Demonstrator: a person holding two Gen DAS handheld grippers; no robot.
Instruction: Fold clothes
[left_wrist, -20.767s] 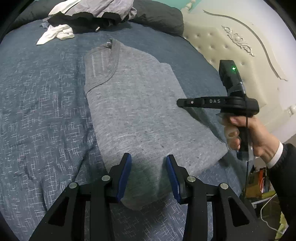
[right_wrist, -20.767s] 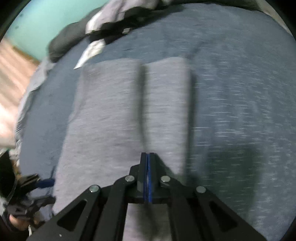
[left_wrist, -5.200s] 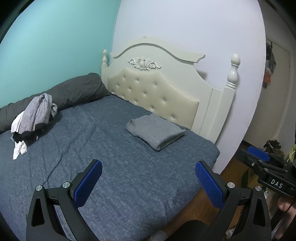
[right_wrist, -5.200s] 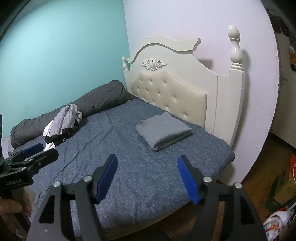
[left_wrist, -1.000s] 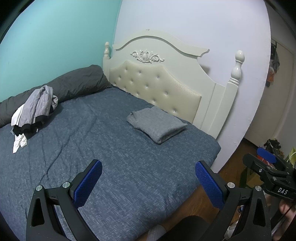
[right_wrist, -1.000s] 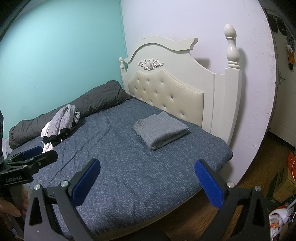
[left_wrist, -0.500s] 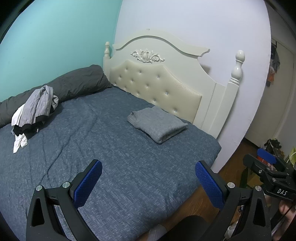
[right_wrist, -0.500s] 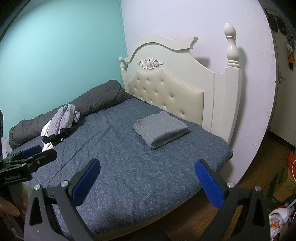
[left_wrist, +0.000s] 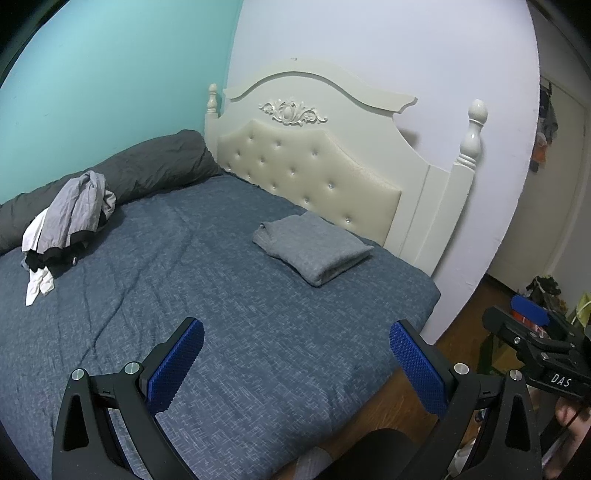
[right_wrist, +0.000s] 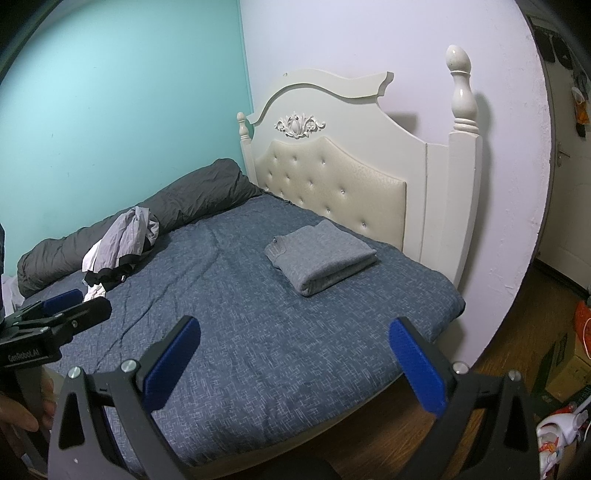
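**Both grippers held back from the bed, grey garment folded near the headboard**

Left wrist view: my left gripper (left_wrist: 295, 354) is spread wide, blue pads far apart, gripping nothing — it hangs above the near edge of the blue bedspread (left_wrist: 221, 314). The folded grey garment (left_wrist: 314, 249) lies flat on the bedspread just in front of the cream tufted headboard (left_wrist: 314, 173), well apart from my fingers. A loose heap of clothes (left_wrist: 70, 221) — grey, white and black — sits on the far left side of the bed, leaning on the rolled dark grey duvet (left_wrist: 147, 166) along the teal wall. My right gripper (left_wrist: 532, 332) shows at the right edge, over the wooden floor.

Right wrist view: my right gripper (right_wrist: 293, 354) is likewise wide apart and empty, over the foot of the bed. The folded garment (right_wrist: 319, 256) rests beside the headboard (right_wrist: 340, 184); the clothes heap (right_wrist: 122, 247) lies against the duvet (right_wrist: 192, 195). My left gripper (right_wrist: 59, 310) enters at the left edge, its fingers seen side-on so I cannot judge their gap from here, my hand (right_wrist: 18, 417) below it
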